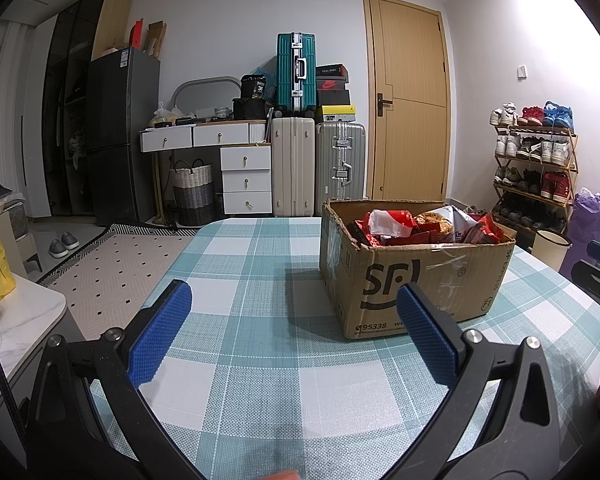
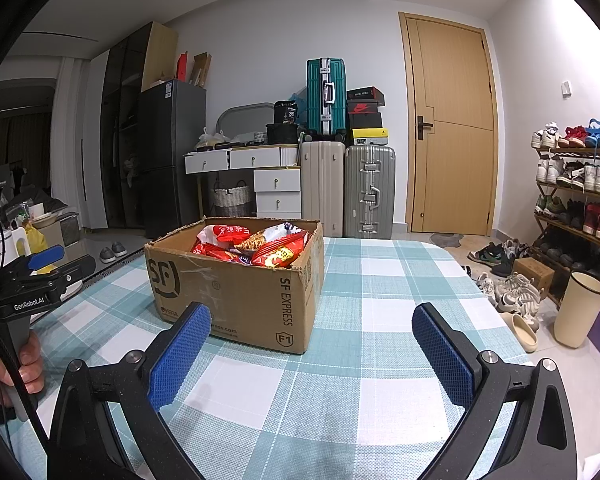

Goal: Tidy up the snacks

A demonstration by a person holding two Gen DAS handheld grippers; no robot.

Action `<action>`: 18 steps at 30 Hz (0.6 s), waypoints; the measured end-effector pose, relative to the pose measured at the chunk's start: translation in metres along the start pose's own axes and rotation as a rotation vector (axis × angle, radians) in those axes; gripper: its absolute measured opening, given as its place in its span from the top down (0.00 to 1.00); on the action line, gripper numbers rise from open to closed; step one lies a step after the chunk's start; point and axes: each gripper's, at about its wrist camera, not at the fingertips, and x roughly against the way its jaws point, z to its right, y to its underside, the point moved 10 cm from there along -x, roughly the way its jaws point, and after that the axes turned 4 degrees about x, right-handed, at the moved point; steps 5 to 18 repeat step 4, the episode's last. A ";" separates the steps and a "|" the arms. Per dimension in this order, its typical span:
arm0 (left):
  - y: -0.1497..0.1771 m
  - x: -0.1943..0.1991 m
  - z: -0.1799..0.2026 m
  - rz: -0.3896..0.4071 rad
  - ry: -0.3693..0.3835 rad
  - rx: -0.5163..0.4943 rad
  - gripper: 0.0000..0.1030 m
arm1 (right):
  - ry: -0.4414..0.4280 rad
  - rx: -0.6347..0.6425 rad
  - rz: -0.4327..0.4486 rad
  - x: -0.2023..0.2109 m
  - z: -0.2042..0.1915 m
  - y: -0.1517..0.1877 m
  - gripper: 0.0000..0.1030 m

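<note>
An open cardboard SF Express box stands on the checked table, filled with red and white snack packets. My left gripper is open and empty, low over the table, to the left of and in front of the box. In the right wrist view the box sits ahead and to the left, its snack packets showing. My right gripper is open and empty, over the table in front of the box. The left gripper shows at the left edge, held by a hand.
The table's far edge lies just beyond the box. Past it stand suitcases, a white desk with drawers, a fridge and a door. A shoe rack, loose shoes and a cream bin lie to the right.
</note>
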 end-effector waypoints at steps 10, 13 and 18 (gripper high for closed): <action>-0.001 0.004 0.002 0.001 0.001 -0.002 0.01 | 0.000 0.000 0.000 0.000 0.000 0.000 0.01; -0.001 0.004 0.002 0.001 0.001 -0.002 0.01 | 0.000 0.000 0.000 0.000 0.000 0.000 0.01; -0.001 0.004 0.002 0.001 0.001 -0.002 0.01 | 0.000 0.000 0.000 0.000 0.000 0.000 0.01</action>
